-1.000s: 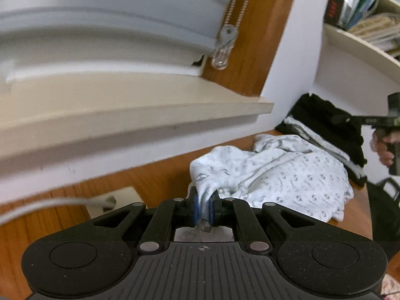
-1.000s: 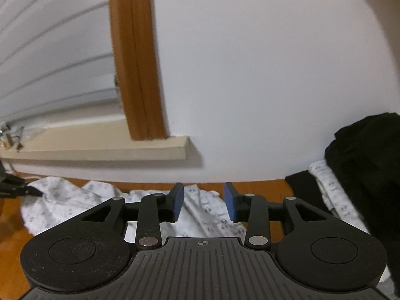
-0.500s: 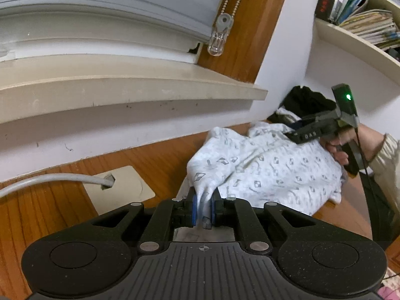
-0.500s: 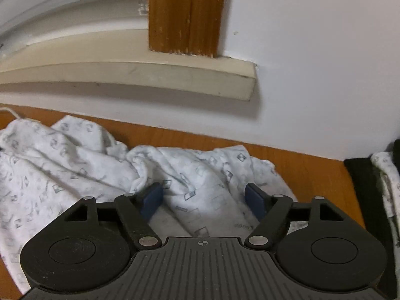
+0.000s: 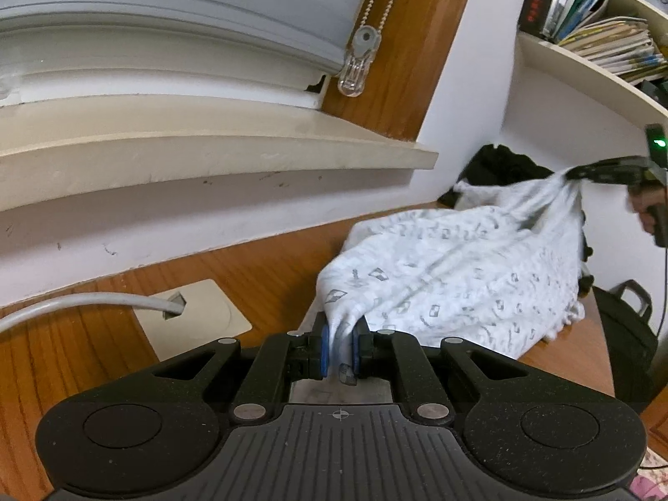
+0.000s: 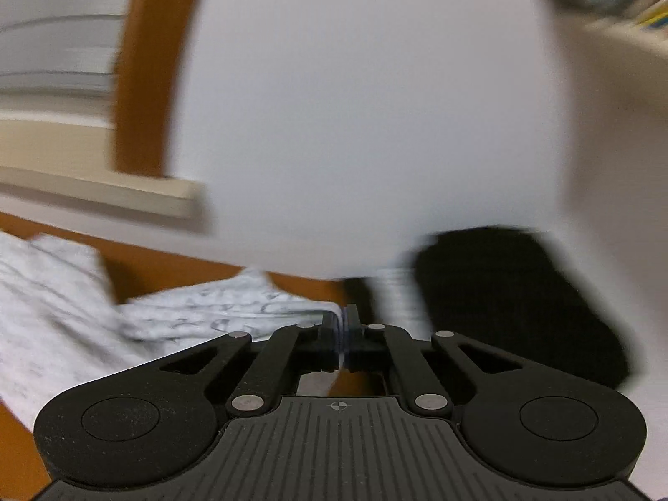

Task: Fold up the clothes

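Observation:
A white garment with a small grey print point(image 5: 451, 275) is stretched above the wooden table point(image 5: 83, 346). My left gripper point(image 5: 339, 348) is shut on one bunched corner of it, cloth showing between the blue pads. At the far right of the left wrist view my right gripper point(image 5: 574, 175) holds the opposite corner lifted, the fabric pulled taut between the two. The right wrist view is blurred; there my right gripper point(image 6: 343, 336) is shut with the white garment point(image 6: 217, 313) running off to its left from the pads.
A pile of dark clothes point(image 5: 497, 167) lies against the white wall behind the garment, also the dark clothes point(image 6: 513, 292) at right. A window sill point(image 5: 208, 154) juts out above the table. A grey cable point(image 5: 83, 309) enters a floor-box plate point(image 5: 196, 317). Shelves with books point(image 5: 593, 21) stand upper right.
My right gripper dropped onto the garment with open jaws, shut on its far corner, then pulled it up and to the right, stretching the cloth. My left gripper kept its hold and barely moved.

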A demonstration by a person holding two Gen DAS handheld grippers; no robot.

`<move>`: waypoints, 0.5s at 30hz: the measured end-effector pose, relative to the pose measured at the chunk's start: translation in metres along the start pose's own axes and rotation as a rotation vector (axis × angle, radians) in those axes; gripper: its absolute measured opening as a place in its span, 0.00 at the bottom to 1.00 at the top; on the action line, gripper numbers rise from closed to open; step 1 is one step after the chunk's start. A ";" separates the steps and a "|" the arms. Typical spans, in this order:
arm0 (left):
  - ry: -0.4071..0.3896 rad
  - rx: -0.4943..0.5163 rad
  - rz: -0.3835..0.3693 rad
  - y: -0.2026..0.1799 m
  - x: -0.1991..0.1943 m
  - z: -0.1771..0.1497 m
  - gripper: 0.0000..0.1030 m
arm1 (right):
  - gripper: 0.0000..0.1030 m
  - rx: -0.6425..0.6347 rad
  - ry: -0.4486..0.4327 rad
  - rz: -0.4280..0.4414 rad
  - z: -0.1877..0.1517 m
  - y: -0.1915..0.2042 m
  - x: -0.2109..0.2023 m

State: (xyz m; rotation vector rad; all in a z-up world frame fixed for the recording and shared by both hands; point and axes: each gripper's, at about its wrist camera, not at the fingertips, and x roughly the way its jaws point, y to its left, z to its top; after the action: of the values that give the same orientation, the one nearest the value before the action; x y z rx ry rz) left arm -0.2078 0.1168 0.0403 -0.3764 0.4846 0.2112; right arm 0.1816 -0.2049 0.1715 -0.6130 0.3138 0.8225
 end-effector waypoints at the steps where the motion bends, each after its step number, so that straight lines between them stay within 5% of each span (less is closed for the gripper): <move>1: -0.003 0.000 -0.014 -0.001 -0.001 0.000 0.11 | 0.03 -0.008 -0.012 -0.051 -0.004 -0.010 -0.009; 4: -0.011 0.007 -0.032 -0.006 -0.003 0.001 0.11 | 0.03 -0.002 -0.052 -0.113 -0.012 -0.024 -0.026; 9: -0.013 0.004 -0.031 -0.006 -0.006 0.001 0.12 | 0.08 0.000 0.068 0.088 -0.029 -0.009 0.001; 13: -0.029 0.007 -0.041 -0.007 -0.011 0.002 0.15 | 0.38 0.057 0.035 0.161 -0.033 0.002 0.016; 15: -0.024 0.008 -0.046 -0.006 -0.011 0.002 0.15 | 0.39 0.090 0.009 0.190 -0.033 0.008 0.026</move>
State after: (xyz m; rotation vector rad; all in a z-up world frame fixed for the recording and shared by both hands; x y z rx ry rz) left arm -0.2150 0.1104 0.0490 -0.3766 0.4521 0.1690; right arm 0.1915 -0.2054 0.1299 -0.5078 0.4195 0.9826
